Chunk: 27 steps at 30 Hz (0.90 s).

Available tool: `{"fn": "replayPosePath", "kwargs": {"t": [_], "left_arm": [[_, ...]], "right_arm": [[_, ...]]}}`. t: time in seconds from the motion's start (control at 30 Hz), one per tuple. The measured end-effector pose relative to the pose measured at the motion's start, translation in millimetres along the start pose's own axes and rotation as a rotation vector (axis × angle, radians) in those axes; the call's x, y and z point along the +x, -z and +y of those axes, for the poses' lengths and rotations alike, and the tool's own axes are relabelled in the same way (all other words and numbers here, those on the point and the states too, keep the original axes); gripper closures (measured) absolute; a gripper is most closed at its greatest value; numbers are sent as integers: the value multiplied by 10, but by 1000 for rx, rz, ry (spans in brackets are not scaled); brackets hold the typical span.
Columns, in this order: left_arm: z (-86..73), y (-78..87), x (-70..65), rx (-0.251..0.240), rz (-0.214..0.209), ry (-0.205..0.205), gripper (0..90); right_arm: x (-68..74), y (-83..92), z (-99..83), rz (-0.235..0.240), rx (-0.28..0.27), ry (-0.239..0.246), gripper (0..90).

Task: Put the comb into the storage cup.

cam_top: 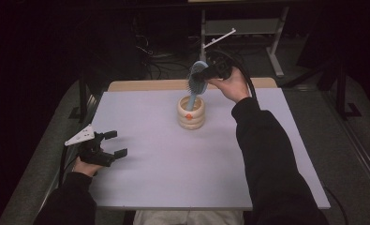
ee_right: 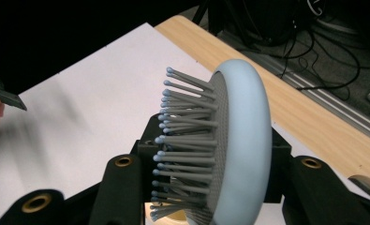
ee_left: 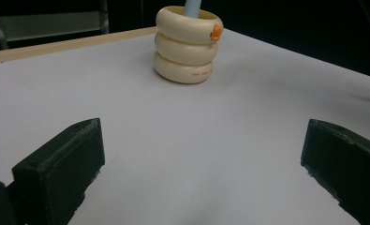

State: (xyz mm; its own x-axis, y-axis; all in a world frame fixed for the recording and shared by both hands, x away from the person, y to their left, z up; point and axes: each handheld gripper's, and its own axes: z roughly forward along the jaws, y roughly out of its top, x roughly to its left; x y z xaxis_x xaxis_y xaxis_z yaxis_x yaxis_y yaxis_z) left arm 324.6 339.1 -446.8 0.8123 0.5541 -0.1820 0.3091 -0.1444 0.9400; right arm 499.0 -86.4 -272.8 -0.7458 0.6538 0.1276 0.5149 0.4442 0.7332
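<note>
High view has the right tongs [cam_top: 205, 75] clamped on the blue hairbrush [cam_top: 196, 83], its handle down inside the cream ring holder [cam_top: 191, 114] just below them. Left tongs [cam_top: 112, 143] sit wide open, nothing in them, well away.

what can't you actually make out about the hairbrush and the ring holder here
- Hairbrush handle tip: high view, hidden inside the cream ring holder, so whether it touches bottom is unclear.
- Brush head: left gripper view, cut off by the top edge.
- Ring holder: right gripper view, hidden behind the brush and the right tongs.
- Small print on the holder: left gripper view, too small.
</note>
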Motion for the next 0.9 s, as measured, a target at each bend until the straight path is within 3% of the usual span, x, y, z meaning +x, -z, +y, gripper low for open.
{"fn": "replayPosePath", "kwargs": {"t": [0.2, 0.53, 0.9], "left_arm": [[4, 7, 0, -3, 1, 0, 0], [10, 20, -4, -5, 10, 2, 0], [13, 24, -4, -9, 9, -3, 0]], "right_arm": [[-33, -99, -61, 3, 13, -9, 542], [-122, -219, -167, 28, 17, -72, 531], [-311, -261, -309, 43, -3, -169, 504]]}}
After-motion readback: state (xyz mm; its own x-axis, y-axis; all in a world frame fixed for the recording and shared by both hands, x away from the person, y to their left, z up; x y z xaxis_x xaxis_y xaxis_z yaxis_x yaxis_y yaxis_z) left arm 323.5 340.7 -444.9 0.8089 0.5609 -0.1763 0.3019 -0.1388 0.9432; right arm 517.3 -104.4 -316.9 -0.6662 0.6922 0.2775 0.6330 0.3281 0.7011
